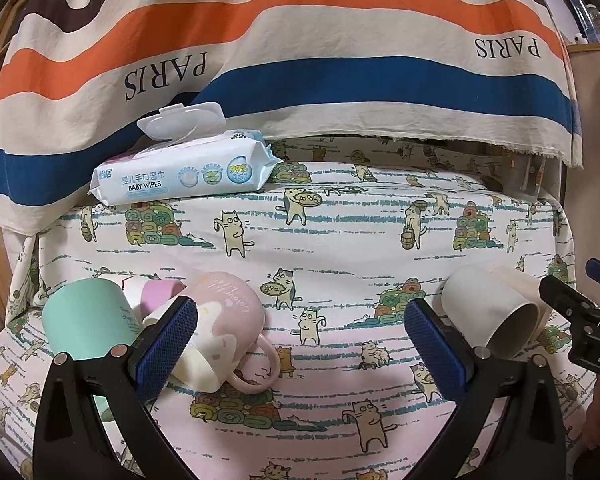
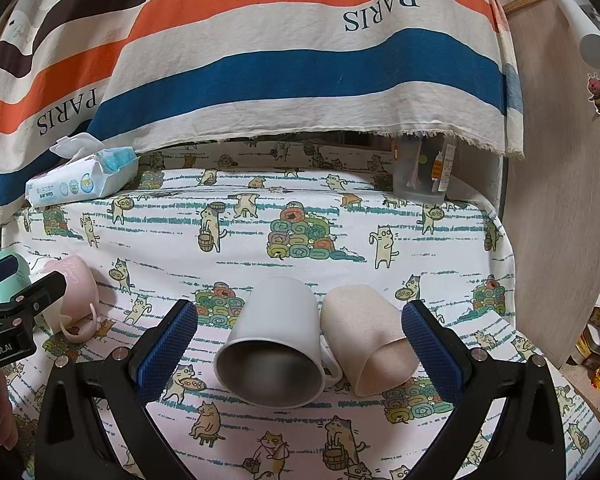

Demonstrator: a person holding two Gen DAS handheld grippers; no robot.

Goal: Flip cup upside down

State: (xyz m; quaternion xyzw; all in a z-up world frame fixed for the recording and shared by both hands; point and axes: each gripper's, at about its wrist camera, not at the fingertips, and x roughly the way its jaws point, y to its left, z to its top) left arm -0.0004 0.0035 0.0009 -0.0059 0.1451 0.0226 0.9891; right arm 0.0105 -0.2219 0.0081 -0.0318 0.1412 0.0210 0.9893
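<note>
White mug (image 2: 274,346) lies on its side between the spread right gripper (image 2: 300,346); left gripper (image 1: 300,344) gapes empty beside a pink mug (image 1: 230,320)

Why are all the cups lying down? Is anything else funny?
The white mug and beige cup lie tipped on their sides, as do the pink mug and mint cup. The baby wipes lid stands open.

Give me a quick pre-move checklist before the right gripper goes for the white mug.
1. Right gripper open: ok.
2. White mug between its fingers: ok.
3. Mug free to lift: not ok, it lies on its side against the beige cup.
4. Mug handle position: cannot tell, mostly hidden between the two.
5. Left gripper open and empty: ok.
6. Pink mug and mint cup clear of the right side: ok.
</note>
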